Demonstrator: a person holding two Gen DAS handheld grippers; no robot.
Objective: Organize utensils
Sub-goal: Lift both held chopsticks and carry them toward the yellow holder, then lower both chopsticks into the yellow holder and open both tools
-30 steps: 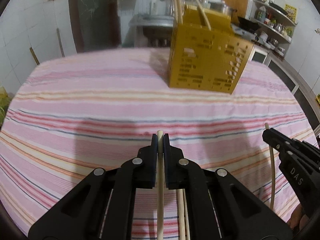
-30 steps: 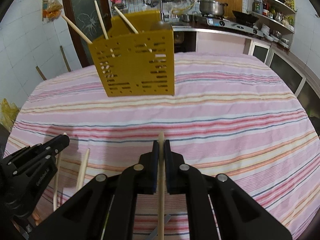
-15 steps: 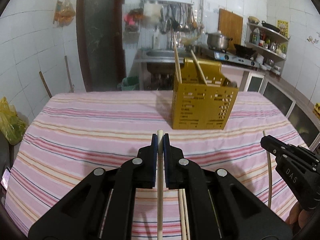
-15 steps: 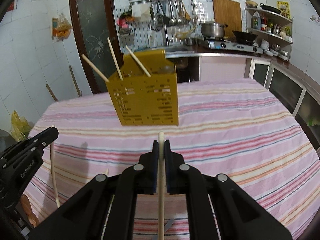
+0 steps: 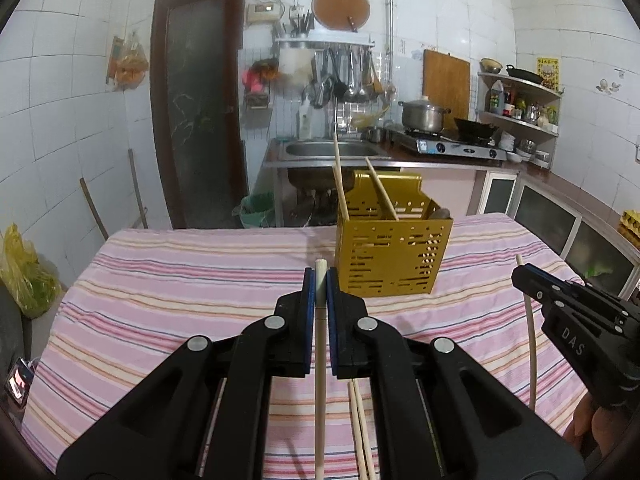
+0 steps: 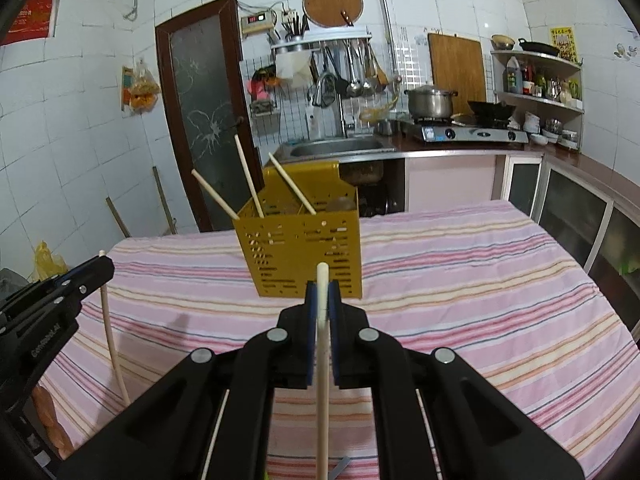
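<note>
Left gripper pinching one chopstick, right gripper pinching another, shafts lengthwise between pressed fingers. Yellow holder straight ahead on the bench, slightly right of the left gripper, nearer the right. Third standing stick visible only from the right; loose chopsticks below only from the left.

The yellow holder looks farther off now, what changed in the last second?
Both grippers, left and right, rose and pulled back from the yellow holder, tilting up toward the kitchen. Jaws stayed shut, each on a chopstick. Holder and its chopsticks unmoved.
</note>
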